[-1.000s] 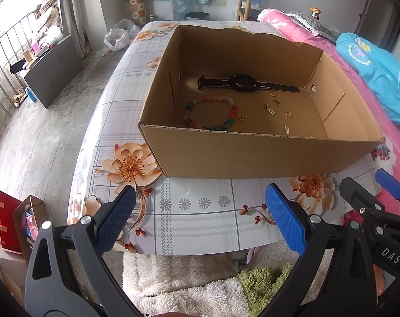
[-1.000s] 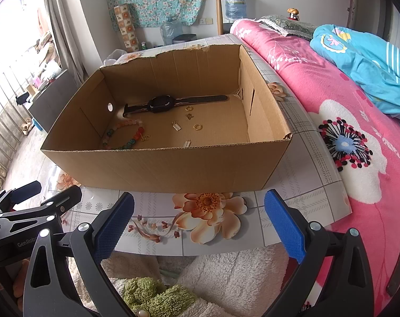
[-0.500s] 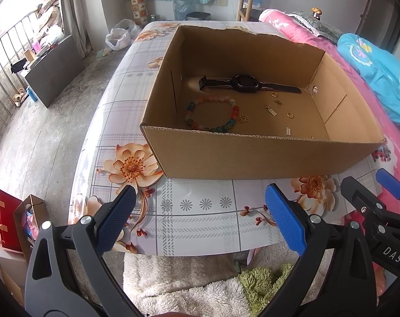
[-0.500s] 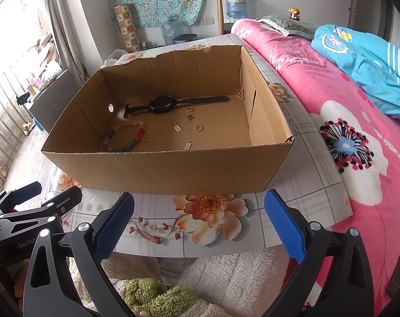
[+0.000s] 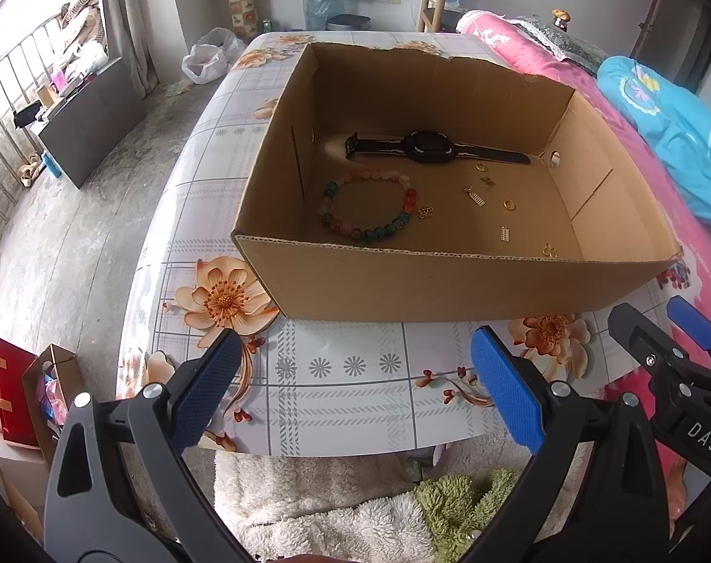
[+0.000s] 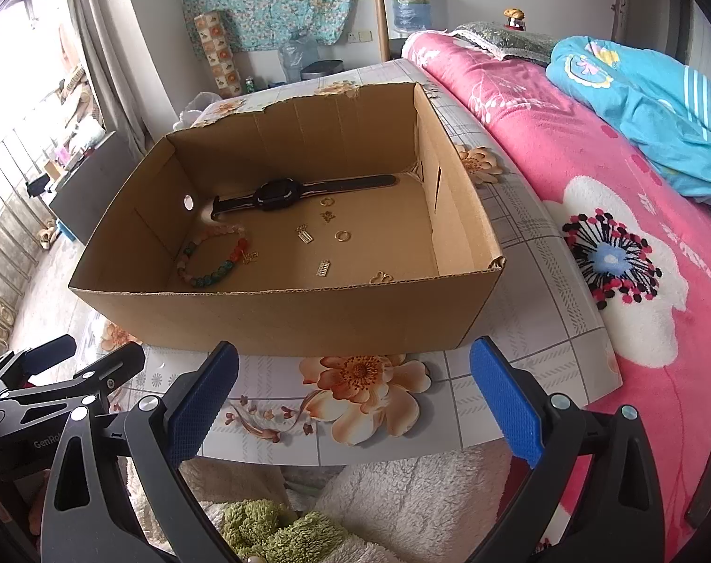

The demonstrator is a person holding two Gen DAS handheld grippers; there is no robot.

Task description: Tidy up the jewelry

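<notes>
- An open brown cardboard box (image 5: 449, 281) with a torn back edge sits on the table with the flower-print cloth (image 5: 346, 375), and all the jewelry lies loose on its floor.
- Along the back wall lies a black wristwatch with its strap laid out flat (image 5: 430, 148); nearer the front left is a bracelet of multicoloured round beads (image 5: 367, 206), with a small gold charm (image 5: 424, 211) touching its right side.
- Scattered to the right of these, each apart from the others: small gold rings (image 6: 342, 235), two little rectangular silver-gold pendants (image 6: 322, 268), and a gold butterfly-shaped piece (image 6: 381, 277) close behind the front wall.
- The left gripper (image 5: 350, 387) hangs over the near edge of the table with its blue-padded jaws spread wide and nothing between them.
- The right gripper (image 6: 353, 391) is just beside it, likewise spread and empty, short of the box's front wall.
- To my eye this is the very start: nothing is picked up or sorted yet, and both tools are only lining up on the box.
- The next move looks like a reach over the front wall and down; the tiny flat gold pieces would need a low, careful pinch against the cardboard, while the bracelet or watch offers an easier first grab.
</notes>
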